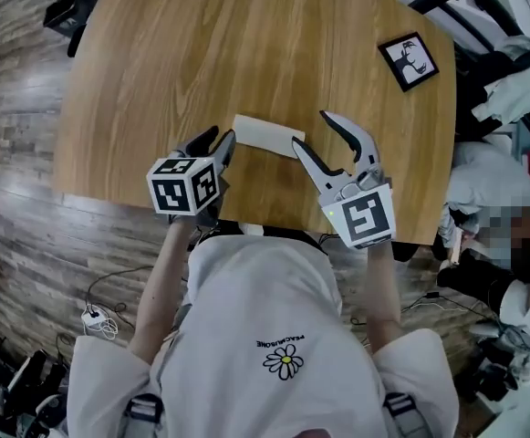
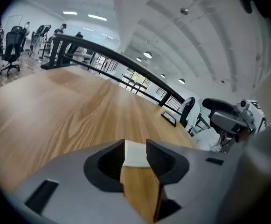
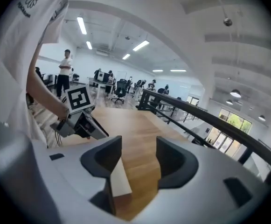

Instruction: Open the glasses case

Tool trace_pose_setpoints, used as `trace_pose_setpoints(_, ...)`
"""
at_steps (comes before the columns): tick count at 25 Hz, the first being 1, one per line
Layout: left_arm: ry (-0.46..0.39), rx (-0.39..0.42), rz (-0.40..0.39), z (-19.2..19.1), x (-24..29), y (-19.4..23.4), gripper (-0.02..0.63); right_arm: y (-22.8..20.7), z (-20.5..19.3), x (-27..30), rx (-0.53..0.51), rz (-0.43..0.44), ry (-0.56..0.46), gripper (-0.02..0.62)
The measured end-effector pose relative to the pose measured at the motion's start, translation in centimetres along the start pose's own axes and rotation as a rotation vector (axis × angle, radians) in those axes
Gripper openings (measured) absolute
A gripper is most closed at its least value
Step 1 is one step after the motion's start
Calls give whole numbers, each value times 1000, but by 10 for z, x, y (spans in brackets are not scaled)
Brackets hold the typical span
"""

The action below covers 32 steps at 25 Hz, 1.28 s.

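A white, flat, oblong glasses case (image 1: 265, 135) lies shut on the round wooden table (image 1: 201, 44), close to its near edge. My left gripper (image 1: 221, 140) is at the case's left end. In the left gripper view its jaws stand apart, and the case's white end (image 2: 135, 154) shows in the gap just ahead of the tips. My right gripper (image 1: 312, 128) stands wide open at the case's right end. In the right gripper view the case (image 3: 118, 178) lies by the left jaw, and neither pad presses on it.
A small black-framed picture (image 1: 409, 60) lies at the table's far right. The table's near edge runs just under both grippers. Office chairs and a person in white (image 1: 483, 190) crowd the right side, and cables (image 1: 96, 318) lie on the floor at the left.
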<state>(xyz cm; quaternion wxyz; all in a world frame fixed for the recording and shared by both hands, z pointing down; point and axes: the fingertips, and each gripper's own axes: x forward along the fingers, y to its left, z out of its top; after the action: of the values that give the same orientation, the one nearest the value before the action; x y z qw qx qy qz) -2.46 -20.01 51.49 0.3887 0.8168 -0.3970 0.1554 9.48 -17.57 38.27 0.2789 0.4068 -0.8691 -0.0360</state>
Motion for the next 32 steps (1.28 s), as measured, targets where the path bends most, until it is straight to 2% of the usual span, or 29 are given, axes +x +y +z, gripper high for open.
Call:
trace_pose_setpoints(3,88,-41,15,-35,12,10,179,13,-27,13,-60,66,50,249)
trace_pose_setpoints(6,169,9,44,-55,22,17,210,25,-60,23,-125,122,154,250)
trace_pose_setpoints(10,204,1,42,-61,27,20,210,43,-97,38,-210,192,258,253)
trace_pose_setpoints(15,223,-5,22,-62,33,20,209,60,-135,54,-256,259,356,258)
trace_pose_setpoints(18,218,-3,26,-59,39,23,166,64,-153,62,-261,288,402,258)
trace_pose_setpoints(21,220,-17,7,-59,40,24,152,69,-164,67,-239,309,427,258)
trace_pose_setpoints(24,259,23,-23,-64,40,19,134,72,-172,70,-215,315,443,258)
trace_pose_setpoints(27,284,70,-5,-66,42,20,90,70,-178,72,-210,311,456,258)
trace_pose_setpoints(32,287,76,5,-66,42,22,71,68,-179,74,-206,288,455,259)
